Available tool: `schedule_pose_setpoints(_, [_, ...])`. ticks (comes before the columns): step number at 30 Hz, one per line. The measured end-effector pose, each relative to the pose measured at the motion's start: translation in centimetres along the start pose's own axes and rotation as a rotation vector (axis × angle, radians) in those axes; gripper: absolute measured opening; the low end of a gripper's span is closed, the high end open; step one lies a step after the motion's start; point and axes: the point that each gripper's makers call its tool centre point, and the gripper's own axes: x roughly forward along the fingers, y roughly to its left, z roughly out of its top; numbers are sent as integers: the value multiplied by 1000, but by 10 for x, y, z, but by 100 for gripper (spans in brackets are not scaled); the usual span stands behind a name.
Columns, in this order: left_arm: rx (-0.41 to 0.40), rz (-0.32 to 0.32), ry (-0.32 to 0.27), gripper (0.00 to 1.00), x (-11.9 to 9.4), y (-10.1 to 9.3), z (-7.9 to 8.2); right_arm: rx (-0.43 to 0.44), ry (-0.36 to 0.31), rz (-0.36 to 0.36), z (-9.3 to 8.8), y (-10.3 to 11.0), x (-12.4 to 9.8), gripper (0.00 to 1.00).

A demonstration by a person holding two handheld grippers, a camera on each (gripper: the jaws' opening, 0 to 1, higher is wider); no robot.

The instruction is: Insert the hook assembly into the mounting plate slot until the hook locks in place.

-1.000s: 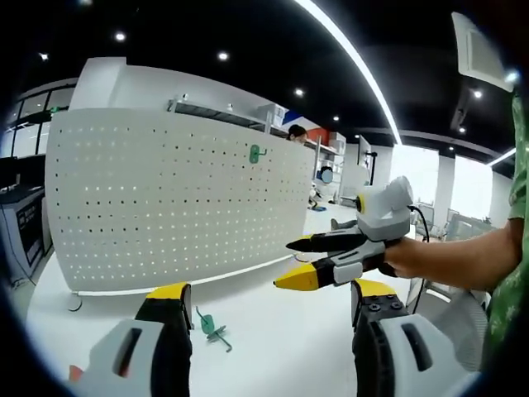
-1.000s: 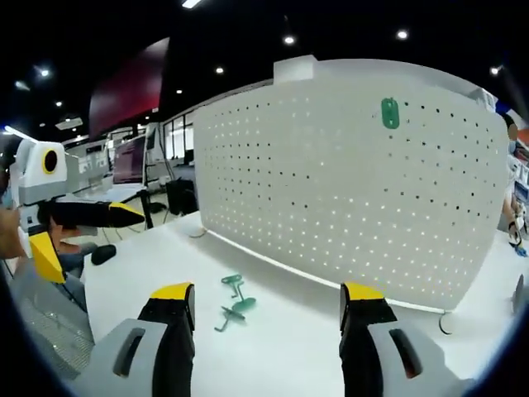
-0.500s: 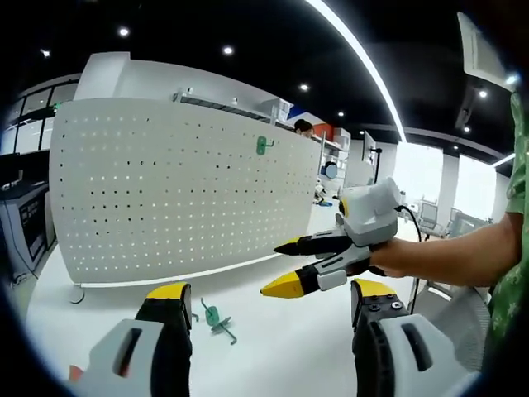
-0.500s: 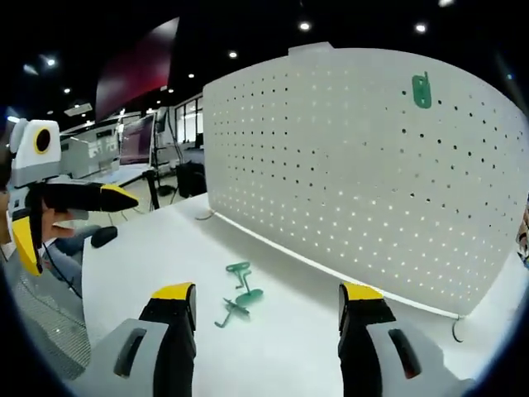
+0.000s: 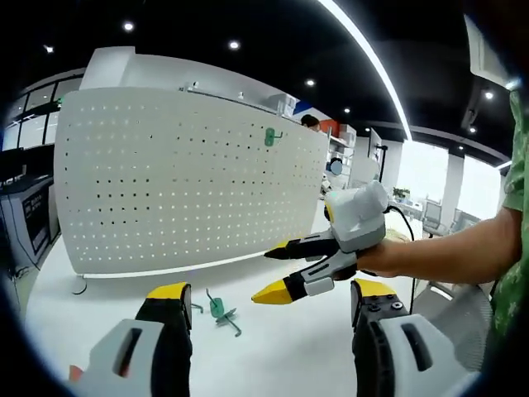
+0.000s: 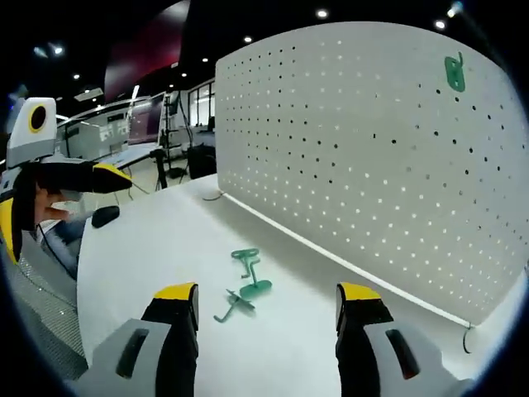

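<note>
Two green hooks [image 6: 246, 279] lie on the white table in front of a standing white pegboard [image 6: 372, 157]; in the left gripper view the hooks [image 5: 217, 308] sit just beyond my left jaw. Another green hook [image 5: 270, 137] hangs high on the pegboard [image 5: 182, 174], and shows as a green hook [image 6: 454, 71] at the upper right of the right gripper view. My left gripper [image 5: 263, 299] is open and empty; it also appears at the left edge as the left gripper [image 6: 33, 186]. My right gripper [image 6: 266, 299] is open, above the table short of the hooks; it enters as the right gripper [image 5: 269, 271], held by a hand.
The white table [image 6: 149, 248] runs along the pegboard's foot. A person's forearm and green sleeve [image 5: 463, 252] fill the right side of the left gripper view. Desks and monitors [image 6: 132, 141] stand behind, and a dark round object [image 6: 105, 216] lies near the table's far edge.
The right gripper has moved closer to the hooks on the table and lower; in the left gripper view it has shifted left and down. Both grippers stay open.
</note>
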Motion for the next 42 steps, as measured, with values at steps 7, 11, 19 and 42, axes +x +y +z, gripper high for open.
schedule_pose_setpoints(7, [-6,15,0,81,-1,3,-2,-33,39,28,-8,2,13,63])
schedule_pose_setpoints(11, [-10,21,0,80,-1,5,-3,-55,65,45,-14,4,19,58])
schedule_pose_setpoints(19, [-15,33,3,80,-2,8,-5,-124,106,76,-23,10,28,41])
schedule_pose_setpoints(42, [-33,49,11,78,-3,16,-10,-264,160,188,-36,30,51,13])
